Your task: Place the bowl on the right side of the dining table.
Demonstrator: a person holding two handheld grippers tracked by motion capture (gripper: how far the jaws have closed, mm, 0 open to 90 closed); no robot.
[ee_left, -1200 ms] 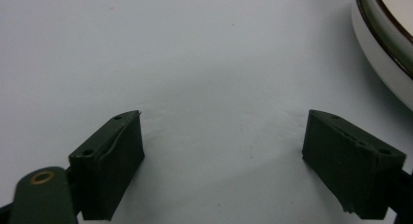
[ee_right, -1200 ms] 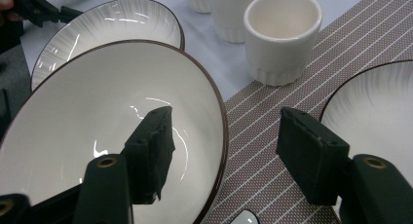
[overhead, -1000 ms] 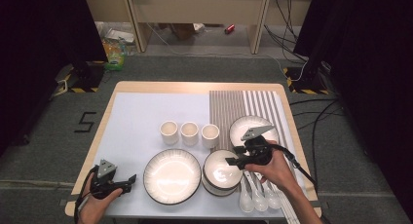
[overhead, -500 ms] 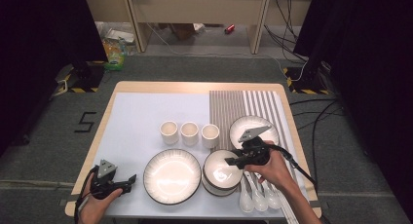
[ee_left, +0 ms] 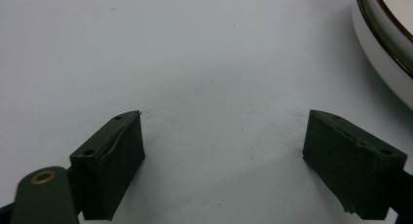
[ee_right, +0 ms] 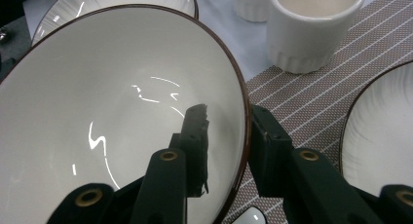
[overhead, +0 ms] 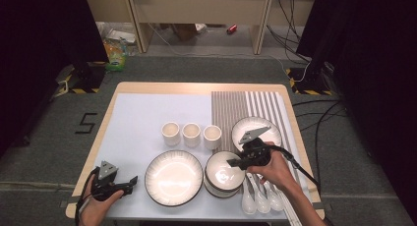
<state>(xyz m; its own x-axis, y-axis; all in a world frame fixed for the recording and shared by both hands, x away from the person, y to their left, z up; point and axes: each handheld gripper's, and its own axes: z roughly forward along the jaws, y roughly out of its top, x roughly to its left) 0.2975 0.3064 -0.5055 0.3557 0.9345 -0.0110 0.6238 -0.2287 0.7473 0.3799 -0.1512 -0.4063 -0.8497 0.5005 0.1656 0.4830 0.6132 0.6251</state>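
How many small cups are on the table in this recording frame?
3. They stand in a row behind the plate and bowl: left cup, middle cup and right cup at the striped mat's edge. None looks hidden.

High view: table (overhead: pixel 147 113) evenly lit from overhead, bright; surroundings fall to near black at left and right edges; picture soft, low detail; soft shadows under dishes. Left gripper view: flat diffuse light on pale table surface; slight grain; black jaws near lens soft; faint shadow beside them. Right gripper view: curved white glare streaks inside bowl (ee_right: pixel 112 112); one jaw mirrored in its glaze; cup (ee_right: pixel 311 29) at top slightly soft.
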